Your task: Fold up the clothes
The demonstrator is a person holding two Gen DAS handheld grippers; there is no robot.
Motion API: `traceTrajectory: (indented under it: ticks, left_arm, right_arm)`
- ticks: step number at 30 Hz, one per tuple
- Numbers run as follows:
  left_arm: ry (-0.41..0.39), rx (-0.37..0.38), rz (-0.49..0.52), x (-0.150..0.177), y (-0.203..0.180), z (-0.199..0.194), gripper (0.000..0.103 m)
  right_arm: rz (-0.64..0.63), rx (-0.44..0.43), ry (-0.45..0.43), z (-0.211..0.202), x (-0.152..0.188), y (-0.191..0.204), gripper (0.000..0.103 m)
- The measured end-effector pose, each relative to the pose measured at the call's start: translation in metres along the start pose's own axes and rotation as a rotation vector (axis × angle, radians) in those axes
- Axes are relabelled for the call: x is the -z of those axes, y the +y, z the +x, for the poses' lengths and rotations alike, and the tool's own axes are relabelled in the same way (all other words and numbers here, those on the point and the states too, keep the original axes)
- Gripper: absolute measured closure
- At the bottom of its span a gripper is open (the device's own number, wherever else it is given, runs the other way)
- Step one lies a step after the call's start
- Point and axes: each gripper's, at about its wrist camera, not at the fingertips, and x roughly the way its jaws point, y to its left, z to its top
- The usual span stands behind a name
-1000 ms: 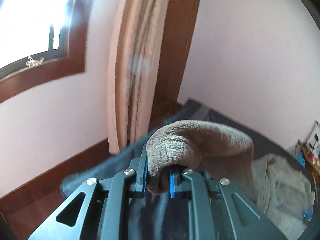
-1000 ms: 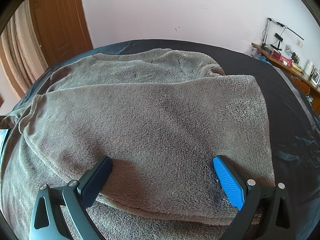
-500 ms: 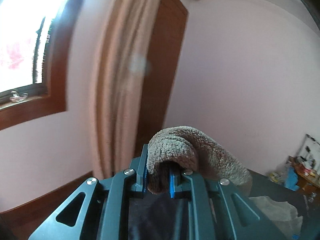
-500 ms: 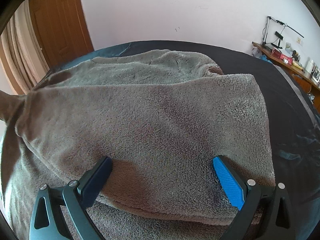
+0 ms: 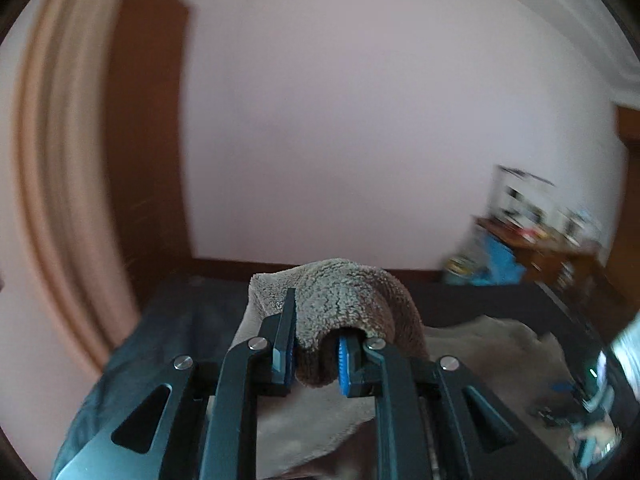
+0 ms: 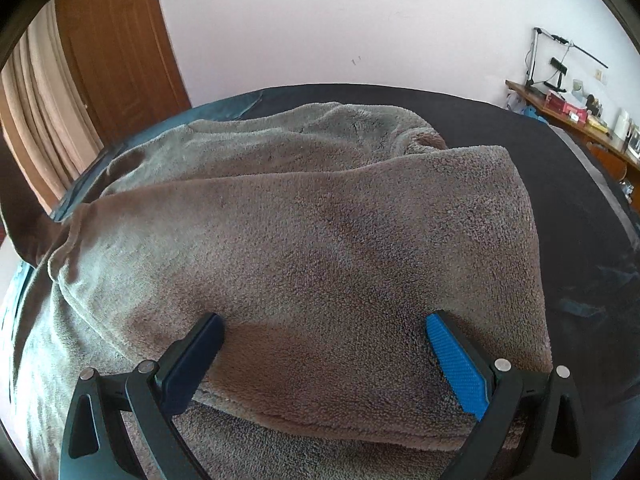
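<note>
A grey-brown fleece garment [image 6: 320,248] lies spread and partly folded on a dark bed [image 6: 520,128]. My left gripper [image 5: 316,356] is shut on a bunched end of the fleece garment [image 5: 344,292], which drapes over the fingers and trails down to the right. My right gripper [image 6: 324,344] is open, its fingers resting on the top folded layer near the front edge. At the far left of the right wrist view a part of the garment [image 6: 28,236] is lifted off the bed.
A wooden door [image 6: 120,40] and beige curtain [image 6: 44,120] stand at the left beyond the bed. A cluttered wooden desk [image 6: 580,120] with a lamp runs along the right wall. The pink wall [image 5: 340,120] is behind the bed.
My left gripper has swung right with the fleece end still held; window and curtain slid out of view. In the right wrist view the garment's left part lifted. The right gripper has stayed put.
</note>
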Motion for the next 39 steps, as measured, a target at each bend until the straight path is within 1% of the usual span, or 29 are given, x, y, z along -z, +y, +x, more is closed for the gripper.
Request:
traceTrajectory:
  ticks: [2,3,6,7,8,11,12,14,15,16,18,19,22,24,27,29,32,34,35,36,37,39]
  left_arm:
    - [0.001,0.078,0.078,0.002,-0.044,0.004,0.085]
    - [0.005,0.103,0.099,0.001,-0.06,0.003,0.085]
    - [0.032,0.215,0.171,0.007,-0.114,0.01,0.085]
    - [0.043,0.244,0.181,0.004,-0.117,0.02,0.085]
    - [0.061,0.286,0.194,0.006,-0.133,0.024,0.085]
    - [0.112,0.382,0.212,0.012,-0.177,0.034,0.085]
    - [0.131,0.417,0.219,0.014,-0.192,0.038,0.084]
    - [0.16,0.458,0.243,0.017,-0.216,0.043,0.08]
    - [0.186,0.466,0.266,0.023,-0.23,0.048,0.068]
    - [0.212,0.466,0.278,0.026,-0.239,0.052,0.059]
    - [0.263,0.46,0.293,0.034,-0.257,0.064,0.018]
    - [0.281,0.458,0.29,0.038,-0.256,0.067,0.015]
    - [0.338,0.455,0.275,0.051,-0.249,0.076,0.015]
    - [0.349,0.453,0.246,0.054,-0.244,0.077,0.015]
    - [0.332,0.434,0.173,0.059,-0.232,0.076,0.015]
    - [0.31,0.401,0.096,0.063,-0.209,0.077,0.015]
    - [0.294,0.348,-0.061,0.065,-0.162,0.083,0.015]
    - [0.303,0.316,-0.193,0.077,-0.128,0.095,0.015]
    - [0.311,0.308,-0.242,0.082,-0.116,0.099,0.015]
    - [0.323,0.295,-0.311,0.09,-0.098,0.105,0.015]
    - [0.333,0.286,-0.357,0.098,-0.086,0.109,0.015]
    - [0.356,0.277,-0.418,0.112,-0.068,0.117,0.015]
  right_arm:
    - [0.007,-0.01,-0.003,-0.001,0.0,-0.001,0.0]
    - [0.01,-0.014,-0.004,-0.001,0.0,-0.002,0.0]
    - [0.023,-0.031,-0.01,-0.002,0.001,-0.004,0.0]
    - [0.027,-0.038,-0.012,-0.003,0.001,-0.005,0.0]
    - [0.033,-0.045,-0.014,-0.003,0.001,-0.006,0.0]
    - [0.049,-0.068,-0.021,-0.005,0.001,-0.009,0.0]
    - [0.055,-0.075,-0.023,-0.005,0.001,-0.011,0.0]
    - [0.065,-0.088,-0.027,-0.006,0.0,-0.012,0.0]
    - [0.069,-0.093,-0.029,-0.007,-0.001,-0.013,0.0]
    - [0.072,-0.097,-0.03,-0.007,-0.002,-0.014,0.0]
    - [0.077,-0.104,-0.032,-0.008,-0.003,-0.016,0.0]
    - [0.079,-0.107,-0.033,-0.009,-0.003,-0.016,0.0]
    - [0.082,-0.11,-0.034,-0.009,-0.005,-0.017,0.0]
    - [0.084,-0.112,-0.035,-0.009,-0.005,-0.017,0.0]
    - [0.1,-0.13,-0.044,-0.01,-0.004,-0.02,0.0]
    - [0.128,-0.158,-0.06,-0.013,-0.003,-0.025,0.0]
    - [0.206,-0.237,-0.101,-0.018,-0.001,-0.039,0.0]
    - [0.277,-0.32,-0.138,-0.023,0.003,-0.049,0.0]
    - [0.298,-0.361,-0.151,-0.025,0.004,-0.053,0.0]
    - [0.32,-0.41,-0.164,-0.027,0.004,-0.056,0.0]
    - [0.34,-0.478,-0.176,-0.028,0.005,-0.059,0.0]
    - [0.379,-0.604,-0.198,-0.03,0.006,-0.064,0.0]
